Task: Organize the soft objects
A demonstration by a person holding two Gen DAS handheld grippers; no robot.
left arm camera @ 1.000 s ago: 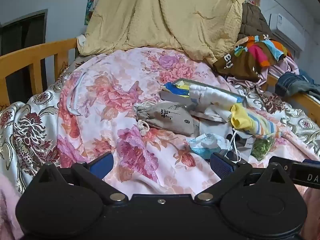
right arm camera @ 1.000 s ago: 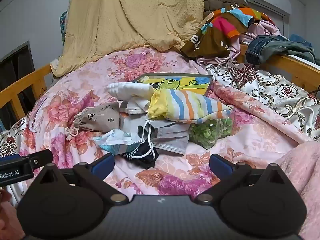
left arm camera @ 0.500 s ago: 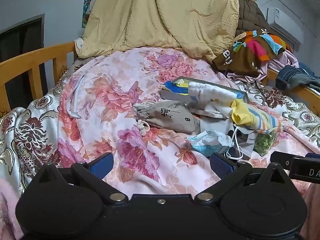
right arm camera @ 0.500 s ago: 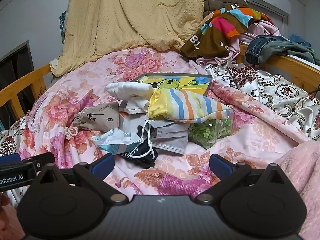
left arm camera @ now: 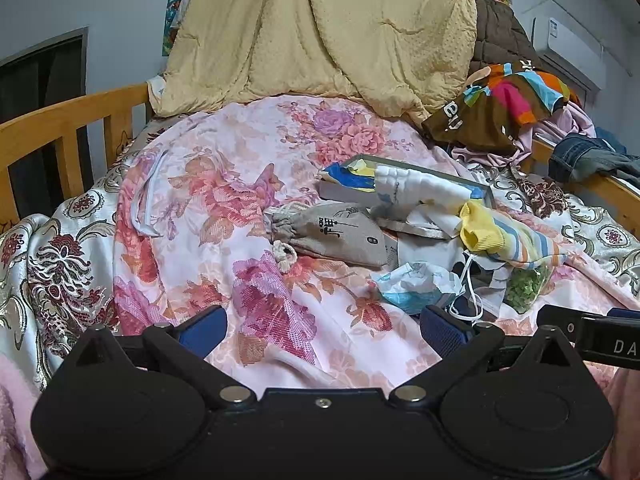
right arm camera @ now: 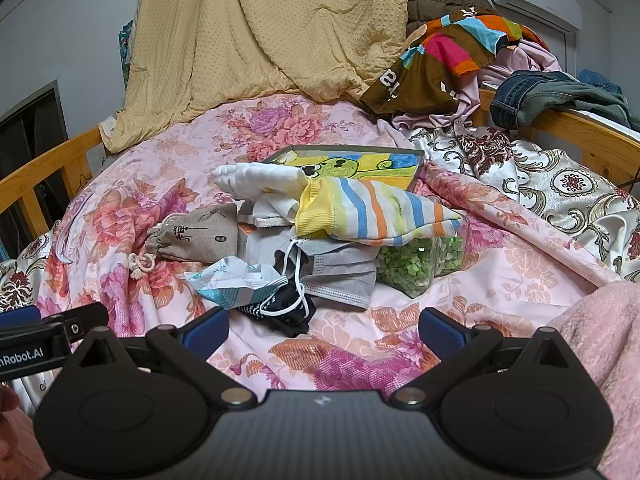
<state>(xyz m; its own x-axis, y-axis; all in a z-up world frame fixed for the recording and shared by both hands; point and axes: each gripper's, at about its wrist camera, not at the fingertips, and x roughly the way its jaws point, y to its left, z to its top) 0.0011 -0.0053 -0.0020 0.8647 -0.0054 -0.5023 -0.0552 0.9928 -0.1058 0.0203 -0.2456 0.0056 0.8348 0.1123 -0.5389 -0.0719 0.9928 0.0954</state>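
Observation:
A heap of soft things lies mid-bed on the pink floral quilt [right arm camera: 500, 276]: a beige drawstring pouch [left arm camera: 340, 234] [right arm camera: 198, 234], a striped sock [right arm camera: 372, 212] [left arm camera: 508, 238], a white cloth [right arm camera: 260, 178], a grey face mask [right arm camera: 342, 276], a crumpled blue-white wrapper [right arm camera: 236, 282] [left arm camera: 412, 286], a dark sock [right arm camera: 288, 312], and a bag of green bits [right arm camera: 416, 264]. A picture box [right arm camera: 360, 164] lies behind them. My left gripper [left arm camera: 322, 326] and right gripper [right arm camera: 324, 328] both stand open and empty, short of the heap.
A wooden bed rail [left arm camera: 60, 128] runs along the left, another [right arm camera: 568, 124] along the right under jeans [right arm camera: 552, 96]. A yellow blanket [right arm camera: 272, 40] hangs at the back beside a colourful garment [right arm camera: 440, 56]. Pink fleece [right arm camera: 600, 344] lies near right.
The left gripper's view has shifted slightly, with the heap sliding a little leftward and the room tilting. The right gripper has held nearly still. Both stay open.

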